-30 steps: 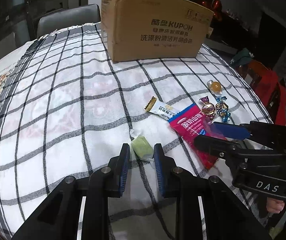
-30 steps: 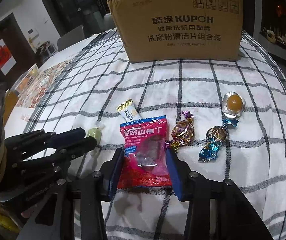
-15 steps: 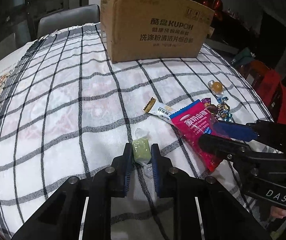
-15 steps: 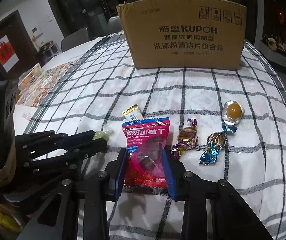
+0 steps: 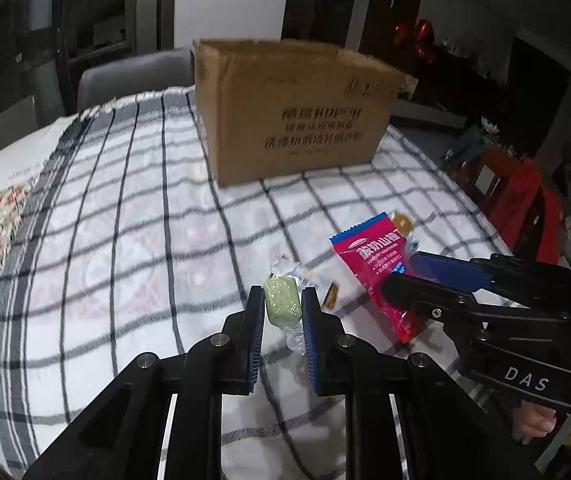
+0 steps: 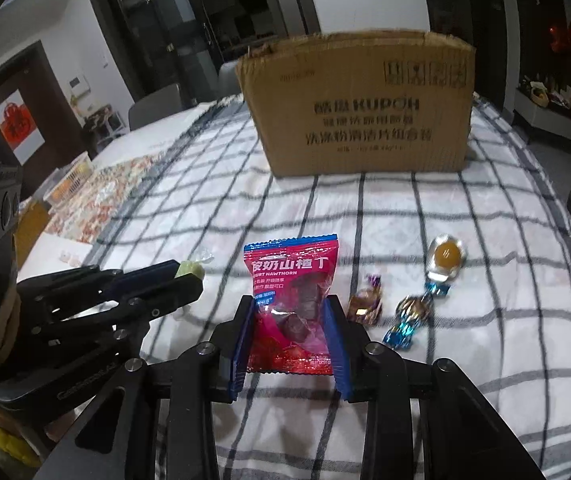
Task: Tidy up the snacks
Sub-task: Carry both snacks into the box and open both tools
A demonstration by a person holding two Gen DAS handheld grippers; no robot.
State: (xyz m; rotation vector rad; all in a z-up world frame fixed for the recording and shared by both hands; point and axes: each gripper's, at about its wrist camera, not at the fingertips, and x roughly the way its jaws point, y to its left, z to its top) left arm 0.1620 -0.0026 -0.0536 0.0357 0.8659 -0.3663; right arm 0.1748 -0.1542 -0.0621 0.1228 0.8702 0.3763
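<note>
My left gripper (image 5: pixel 282 300) is shut on a pale green wrapped candy (image 5: pixel 282 302) and holds it above the checked cloth; the candy also shows in the right wrist view (image 6: pixel 190 269). My right gripper (image 6: pixel 290 312) is shut on a red hawthorn snack packet (image 6: pixel 291 280), lifted off the cloth; the packet also shows in the left wrist view (image 5: pixel 377 258). A brown cardboard box (image 6: pixel 359 104) stands at the far end of the table. A small white bar snack (image 5: pixel 317 282) lies on the cloth behind the green candy.
On the cloth right of the packet lie a purple-gold candy (image 6: pixel 365 304), a blue-gold candy (image 6: pixel 409 318) and an orange jelly cup (image 6: pixel 447 258). A grey chair (image 5: pixel 133 76) stands behind the table. A patterned mat (image 6: pixel 97 204) lies at the left.
Both grippers have lifted with their snacks and moved toward the box. The green candy and the red packet are now off the cloth.
</note>
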